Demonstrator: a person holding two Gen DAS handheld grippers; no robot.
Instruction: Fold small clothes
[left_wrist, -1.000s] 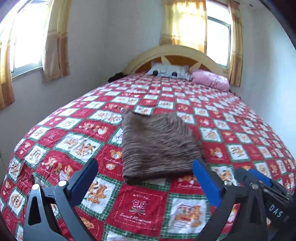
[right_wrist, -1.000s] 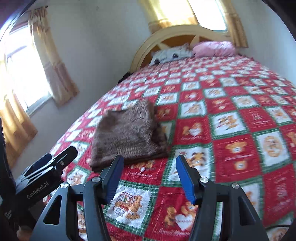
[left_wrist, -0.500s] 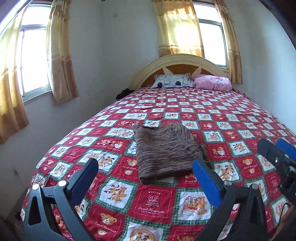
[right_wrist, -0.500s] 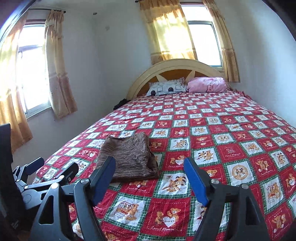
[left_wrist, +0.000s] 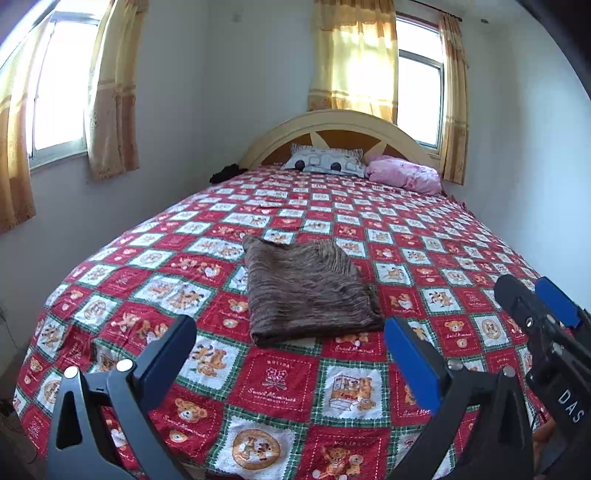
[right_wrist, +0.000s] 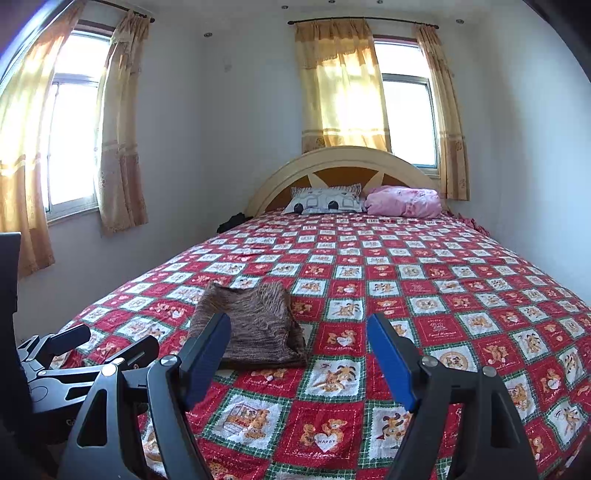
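Note:
A brown knitted garment (left_wrist: 306, 291) lies folded in a flat rectangle on the red checked bedspread (left_wrist: 280, 384). In the right wrist view the garment (right_wrist: 255, 325) sits left of centre. My left gripper (left_wrist: 289, 323) hovers in front of its near edge, apart from it, jaws wide open and empty. My right gripper (right_wrist: 298, 319) hangs above the bedspread (right_wrist: 325, 424), to the right of the garment, also open with nothing between its fingers. Each gripper shows in the other's view: the right gripper (left_wrist: 546, 321) at the right edge, the left gripper (right_wrist: 92, 347) at the lower left.
A patterned grey pillow (left_wrist: 325, 162) and a pink pillow (left_wrist: 402, 173) lie against the arched headboard (left_wrist: 343, 125). A dark item (left_wrist: 227, 171) sits at the bed's far left corner. Walls with curtained windows stand close on the left and right.
Both grippers have drawn back and risen from the garment, which now looks smaller and farther. The right gripper's jaws have widened and its view has levelled out. The garment has not moved.

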